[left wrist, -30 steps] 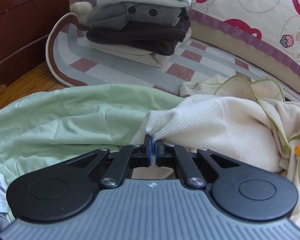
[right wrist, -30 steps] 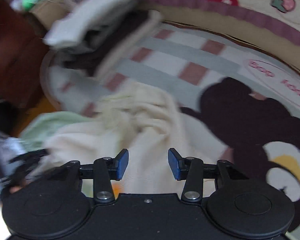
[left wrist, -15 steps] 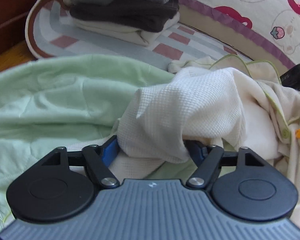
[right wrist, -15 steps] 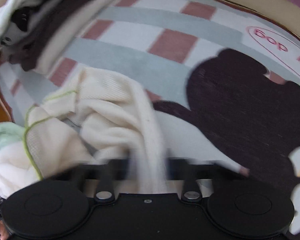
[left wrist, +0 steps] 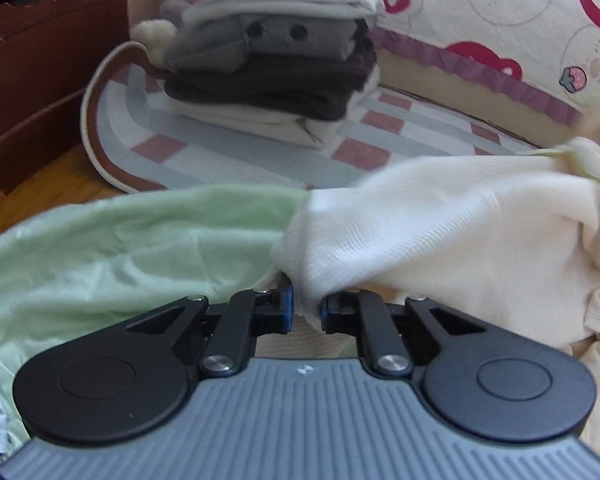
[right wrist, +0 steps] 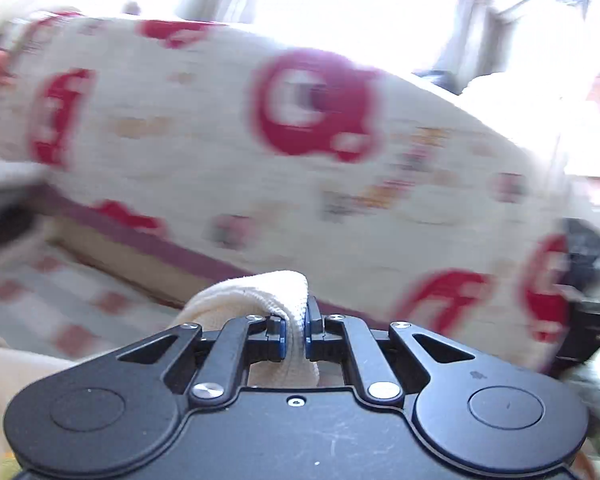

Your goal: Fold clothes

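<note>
A cream waffle-knit garment (left wrist: 440, 220) with green trim lies bunched on a pale green sheet (left wrist: 120, 248). My left gripper (left wrist: 306, 306) is closing on a fold of its edge, and the blue pads pinch the cloth. The fabric stretches taut away to the right. In the blurred right wrist view, my right gripper (right wrist: 295, 338) is shut on another fold of the same cream garment (right wrist: 252, 296), lifted and pointing towards the bed. A stack of folded clothes (left wrist: 276, 60) sits on the rug behind.
A striped rug (left wrist: 220, 152) with pink squares covers the wooden floor. A dark wooden dresser (left wrist: 40, 60) stands at the left. A bedspread with red bears (right wrist: 220, 140) runs along the back and right, and bright window light shows above it.
The left gripper let go, opened wide around the cream cloth and closed on it again. The right gripper shut on a fold, then swung up and away towards the bed, pulling the garment taut.
</note>
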Motion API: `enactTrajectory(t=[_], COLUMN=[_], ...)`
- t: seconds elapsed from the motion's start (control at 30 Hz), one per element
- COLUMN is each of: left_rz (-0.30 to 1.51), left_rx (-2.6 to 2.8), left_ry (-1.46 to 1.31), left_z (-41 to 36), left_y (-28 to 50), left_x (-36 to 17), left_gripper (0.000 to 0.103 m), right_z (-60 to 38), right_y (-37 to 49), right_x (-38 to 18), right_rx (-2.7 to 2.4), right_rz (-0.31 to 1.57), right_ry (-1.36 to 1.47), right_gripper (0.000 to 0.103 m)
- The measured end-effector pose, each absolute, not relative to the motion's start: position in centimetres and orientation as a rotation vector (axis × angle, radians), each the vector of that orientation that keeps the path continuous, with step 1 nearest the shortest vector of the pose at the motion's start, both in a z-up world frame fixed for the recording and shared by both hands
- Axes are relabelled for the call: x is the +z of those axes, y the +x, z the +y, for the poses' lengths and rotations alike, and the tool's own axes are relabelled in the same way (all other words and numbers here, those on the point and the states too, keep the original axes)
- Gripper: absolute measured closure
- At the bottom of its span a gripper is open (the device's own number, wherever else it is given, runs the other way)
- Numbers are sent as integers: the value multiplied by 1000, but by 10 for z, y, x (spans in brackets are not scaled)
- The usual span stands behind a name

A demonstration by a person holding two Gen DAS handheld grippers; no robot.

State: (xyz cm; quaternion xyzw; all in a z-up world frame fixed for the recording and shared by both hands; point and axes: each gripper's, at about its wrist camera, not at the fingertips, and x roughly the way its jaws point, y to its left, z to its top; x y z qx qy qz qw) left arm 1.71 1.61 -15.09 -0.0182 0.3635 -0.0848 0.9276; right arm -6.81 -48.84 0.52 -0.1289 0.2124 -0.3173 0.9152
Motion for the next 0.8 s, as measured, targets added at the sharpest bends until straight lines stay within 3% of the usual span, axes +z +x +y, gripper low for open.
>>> enactTrajectory(t=[0.23, 0.3, 0.37, 0.4, 0.43, 0.53, 0.8], left_rz=[740, 739, 784, 797, 808, 800, 526], left_rx=[-258, -288, -317, -322, -325, -309, -303], left_ry=[0, 34, 56, 62, 68, 121, 40], left_z=[13, 6, 0, -1, -2, -7, 7], left_y=[18, 22, 31, 36, 42, 59, 75], left_x=[-147, -151, -159, -160, -162, -154, -32], left_gripper=[90, 87, 75, 75, 76, 95, 97], right_z=[-580, -588, -593, -593, -591, -590, -603], right_y=[-120, -122, -121, -120, -117, -106, -114], right_x=[-28, -45, -58, -64, -70, -68, 15], right_rx=[-702, -707, -697, -685, -674, -653, -573], right_rz=[598, 632, 653, 657, 658, 632, 489], right_ry=[0, 56, 112, 139, 148, 112, -1], right_gripper=[94, 94, 94, 94, 94, 94, 94])
